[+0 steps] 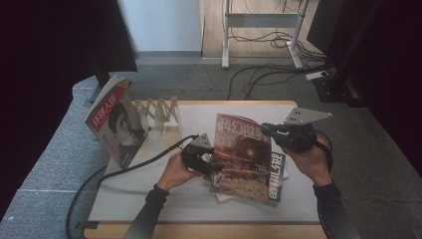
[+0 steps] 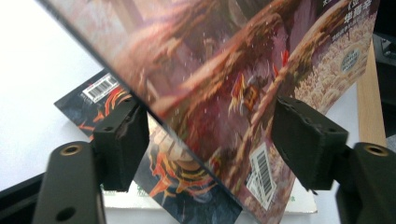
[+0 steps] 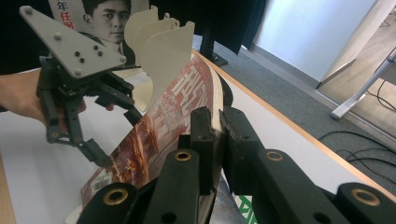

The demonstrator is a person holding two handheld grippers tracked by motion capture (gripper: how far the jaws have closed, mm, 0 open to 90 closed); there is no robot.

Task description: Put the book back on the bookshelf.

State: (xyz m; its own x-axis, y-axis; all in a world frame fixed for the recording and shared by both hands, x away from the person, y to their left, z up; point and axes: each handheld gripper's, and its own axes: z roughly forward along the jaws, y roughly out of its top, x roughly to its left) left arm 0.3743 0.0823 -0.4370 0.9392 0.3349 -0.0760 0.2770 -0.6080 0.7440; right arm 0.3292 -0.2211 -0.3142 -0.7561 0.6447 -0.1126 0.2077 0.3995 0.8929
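while the red magazine (image 1: 243, 158) hangs tilted at the centre of the high view, above a second magazine (image 1: 276, 177) lying flat on the white table (image 1: 149, 199), the right gripper (image 1: 263, 129) is clamped narrow on its upper right edge, as the right gripper view (image 3: 215, 140) shows plainly. the left gripper (image 1: 215, 167) sits at the magazine's left edge with its jaws part-way wide; in the left gripper view (image 2: 210, 140) the cover edge passes between the pads without either clearly pressing on it. to do this well, i'd judge the left jaws should close squarely on the edge before the right lets go, and the magazine should be kept upright on the way to the beige rack (image 1: 160, 113) at upper centre, where another magazine (image 1: 117, 122) already leans. the rack's free slots are hard to make out, and the lower magazine's cover is mostly hidden.
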